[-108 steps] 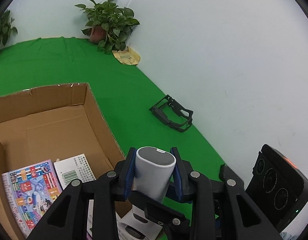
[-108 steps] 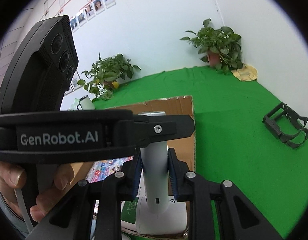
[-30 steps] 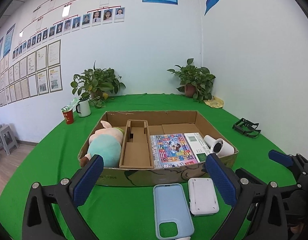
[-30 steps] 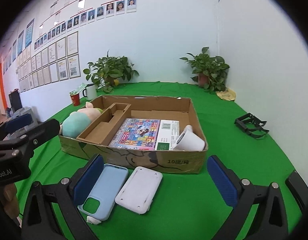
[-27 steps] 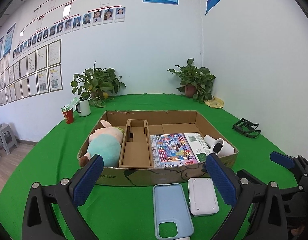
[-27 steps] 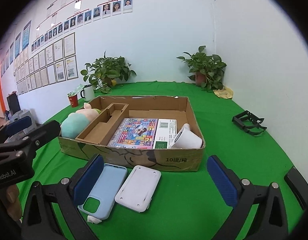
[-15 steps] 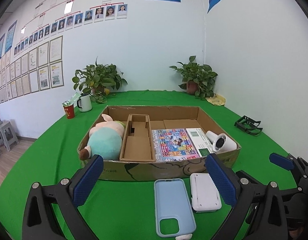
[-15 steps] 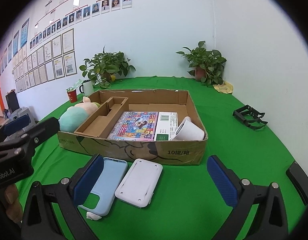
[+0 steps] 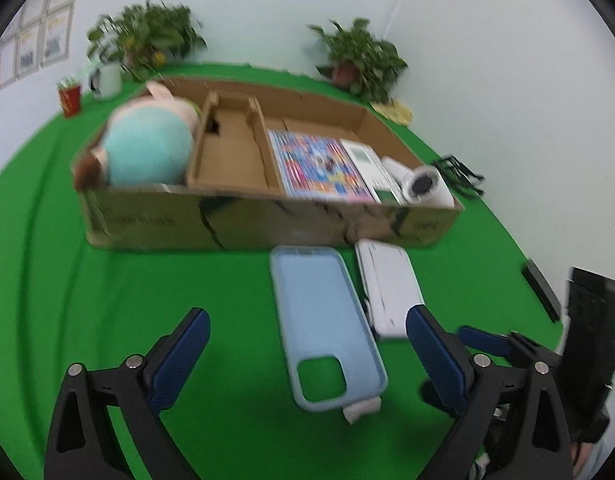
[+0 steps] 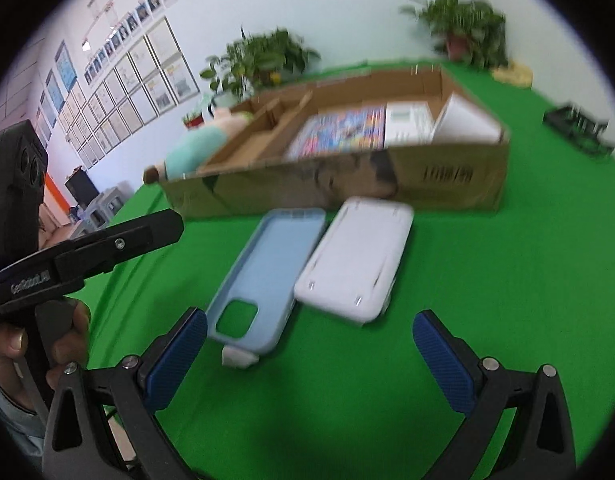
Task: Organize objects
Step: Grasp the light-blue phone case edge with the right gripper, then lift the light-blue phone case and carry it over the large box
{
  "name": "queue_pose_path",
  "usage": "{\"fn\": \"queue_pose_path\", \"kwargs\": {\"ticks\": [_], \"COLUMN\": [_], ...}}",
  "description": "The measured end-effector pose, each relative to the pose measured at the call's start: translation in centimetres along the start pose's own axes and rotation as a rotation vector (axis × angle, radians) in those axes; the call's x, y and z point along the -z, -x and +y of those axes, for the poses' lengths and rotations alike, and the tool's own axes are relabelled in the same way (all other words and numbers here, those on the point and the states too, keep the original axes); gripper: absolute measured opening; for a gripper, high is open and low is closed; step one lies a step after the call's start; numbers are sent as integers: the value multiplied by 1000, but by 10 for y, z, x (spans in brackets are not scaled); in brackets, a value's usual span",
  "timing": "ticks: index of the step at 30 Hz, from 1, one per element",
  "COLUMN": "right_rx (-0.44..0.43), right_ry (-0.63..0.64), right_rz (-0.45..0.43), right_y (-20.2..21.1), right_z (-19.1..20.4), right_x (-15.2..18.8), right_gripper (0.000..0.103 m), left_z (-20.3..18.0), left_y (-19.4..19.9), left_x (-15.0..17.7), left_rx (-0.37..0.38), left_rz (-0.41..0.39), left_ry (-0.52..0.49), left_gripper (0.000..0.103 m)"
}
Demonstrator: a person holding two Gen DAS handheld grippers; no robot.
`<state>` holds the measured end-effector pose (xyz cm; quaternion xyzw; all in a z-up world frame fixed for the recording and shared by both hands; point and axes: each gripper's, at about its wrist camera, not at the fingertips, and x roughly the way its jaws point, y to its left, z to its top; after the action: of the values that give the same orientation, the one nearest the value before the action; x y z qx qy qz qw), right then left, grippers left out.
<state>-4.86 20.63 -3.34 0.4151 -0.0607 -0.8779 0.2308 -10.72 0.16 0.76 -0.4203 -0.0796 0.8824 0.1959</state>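
Note:
A light blue phone case (image 9: pixel 325 324) lies on the green cloth in front of the cardboard box (image 9: pixel 267 220), with a white flat case (image 9: pixel 389 286) beside it on the right. A small white piece (image 9: pixel 361 408) lies at the blue case's near end. My left gripper (image 9: pixel 307 356) is open, low over the blue case's near end. My right gripper (image 10: pixel 309 354) is open, just before both cases (image 10: pixel 267 270) (image 10: pixel 357 260). The box (image 10: pixel 447 178) holds a plush toy (image 9: pixel 147 148), a colourful book (image 9: pixel 319 166) and a white cylinder (image 9: pixel 425 186).
A cardboard insert (image 9: pixel 231 152) sits in the box's middle. A black frame (image 10: pixel 579 128) lies on the cloth at the right. Potted plants (image 9: pixel 359 60), a red cup (image 9: pixel 70 98) and a white mug (image 9: pixel 107 78) stand at the back. The left gripper's body (image 10: pixel 87 252) shows in the right wrist view.
Both grippers have dropped and tilted down towards the two cases, which now fill the near view. The jaws stay open. The white cylinder, held earlier, lies in the box.

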Motion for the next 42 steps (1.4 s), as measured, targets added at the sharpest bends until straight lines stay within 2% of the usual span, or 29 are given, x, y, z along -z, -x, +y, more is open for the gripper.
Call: {"fn": "queue_pose_path", "kwargs": {"ticks": [2, 4, 6, 9, 12, 18, 20, 23, 29, 32, 37, 42], "right_rx": [-13, -5, 9, 39, 38, 44, 40, 51, 82, 93, 109, 96], "right_ry": [-21, -27, -26, -5, 16, 59, 65, 62, 57, 57, 99, 104], "right_rz": [47, 62, 70, 90, 90, 97, 97, 94, 84, 72, -42, -137], "right_y": [-10, -16, -17, -23, -24, -33, -35, -35, -34, -32, -9, 10], "right_z": [0, 2, 3, 5, 9, 22, 24, 25, 32, 35, 54, 59], "right_x": [5, 8, 7, 9, 10, 8, 7, 8, 11, 13, 10, -10], "right_gripper": [99, 93, 80, 54, 42, 19, 14, 14, 13, 10, 9, 8], "left_z": [-1, -2, 0, 7, 13, 12, 12, 14, 7, 5, -5, -12], "left_y": [-11, -22, -31, -39, -45, -50, -51, -51, -47, -38, -8, 15], "left_x": [7, 12, 15, 18, 18, 24, 26, 28, 33, 33, 25, 3], "left_rx": [24, 18, 13, 28, 58, 43, 32, 17, -30, -45, -85, -79], "left_rz": [43, 81, 109, 130, 154, 180, 185, 189, 180, 155, 74, -9], "left_ry": [-20, -32, -17, 25, 62, 58, 59, 65, 38, 31, -5, -8], "left_gripper": [89, 75, 66, 54, 40, 23, 17, 7, 5, 4, 3, 3]}}
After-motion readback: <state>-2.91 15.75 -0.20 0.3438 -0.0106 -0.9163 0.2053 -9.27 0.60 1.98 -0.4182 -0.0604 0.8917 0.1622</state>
